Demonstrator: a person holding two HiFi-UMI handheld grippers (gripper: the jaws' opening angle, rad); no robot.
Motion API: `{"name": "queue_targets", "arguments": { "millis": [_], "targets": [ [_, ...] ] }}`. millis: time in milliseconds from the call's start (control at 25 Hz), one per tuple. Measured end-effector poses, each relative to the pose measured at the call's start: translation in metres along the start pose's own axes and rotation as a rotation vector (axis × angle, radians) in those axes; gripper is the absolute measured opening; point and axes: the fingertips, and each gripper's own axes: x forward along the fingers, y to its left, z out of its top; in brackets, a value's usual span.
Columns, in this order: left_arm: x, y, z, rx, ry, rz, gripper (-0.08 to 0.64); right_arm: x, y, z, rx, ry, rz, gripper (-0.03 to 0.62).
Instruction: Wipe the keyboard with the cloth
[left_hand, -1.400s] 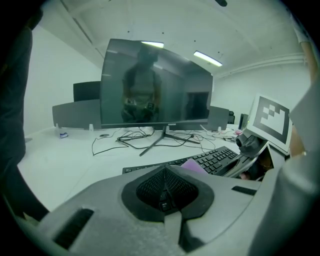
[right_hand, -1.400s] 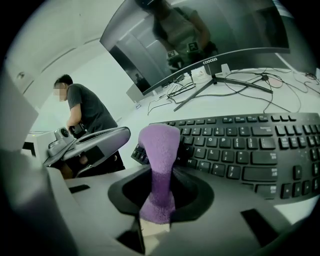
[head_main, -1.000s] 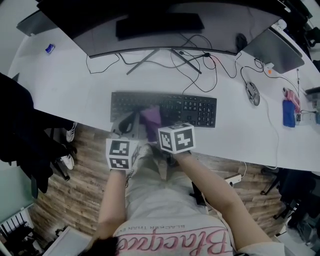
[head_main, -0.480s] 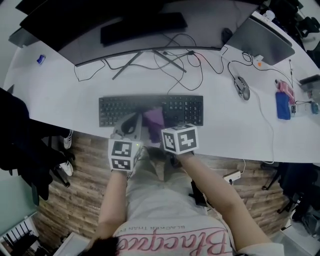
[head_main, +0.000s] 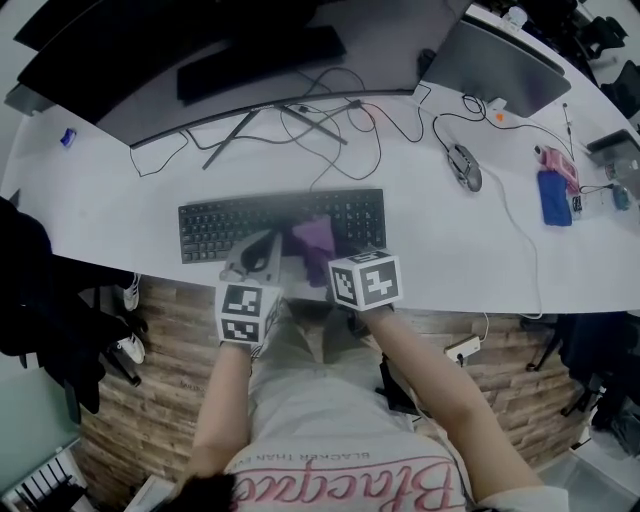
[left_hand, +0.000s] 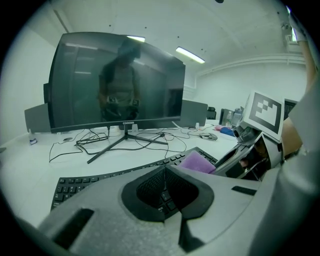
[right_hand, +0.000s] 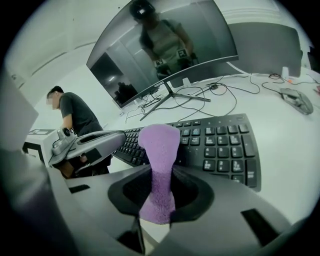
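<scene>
Keyboard (head_main: 215, 228) lies flat near the front edge of the desk (head_main: 120, 195), a long, smooth white top that curves away at both ends. Behind it stands the monitor (left_hand: 117, 82), wide and curved, its dark glossy screen throwing back reflections, on a thin splayed metal foot. A plain gray panel (head_main: 495, 65) sits to the right of the screen. Thin black cables (head_main: 340, 110) loop loosely across the desk between the screen's foot and the keyboard. The keyboard itself is a black, full-width slab of matte plastic with rows of low square keys and a number pad at its right end.

Both grippers are gray and matte, with marker cubes at their backs, and they reach in from the near side over the middle of the keyboard. The left gripper (left_hand: 164, 170) has its jaws brought together at the tips, with only the keys showing through the dark ribbed hollow behind them; it holds nothing. Whether it touches the keys I cannot tell. Just to its right, the right gripper (right_hand: 159, 170) has its jaws pressed onto the cloth (right_hand: 159, 145), a soft, fuzzy purple piece squeezed narrow in the grip and flaring into a rounded lobe beyond it, over the keys. A small rounded mouse (head_main: 462, 165) lies well off to the right, on its cord.
</scene>
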Motion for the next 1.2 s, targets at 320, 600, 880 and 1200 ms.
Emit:
{"name": "queue_targets", "arguments": {
  "millis": [320,600,880,1200],
  "targets": [
    [0.017,-0.031,0.003,0.025,0.001,-0.047,0.008,-0.022,-0.03,-0.002,0.006,-0.019,-0.05,0.087],
    [0.031,-0.06,0.018,0.045,-0.014,-0.087,0.008,-0.048,-0.064,-0.004,0.023,-0.034,-0.115,0.087],
    [0.044,-0.08,0.028,0.052,-0.024,-0.106,0.008,-0.074,-0.099,-0.007,0.046,-0.048,-0.168,0.087],
    [0.053,-0.086,0.039,0.054,-0.046,-0.11,0.008,-0.095,-0.128,-0.008,0.062,-0.055,-0.239,0.087]
  ]
}}
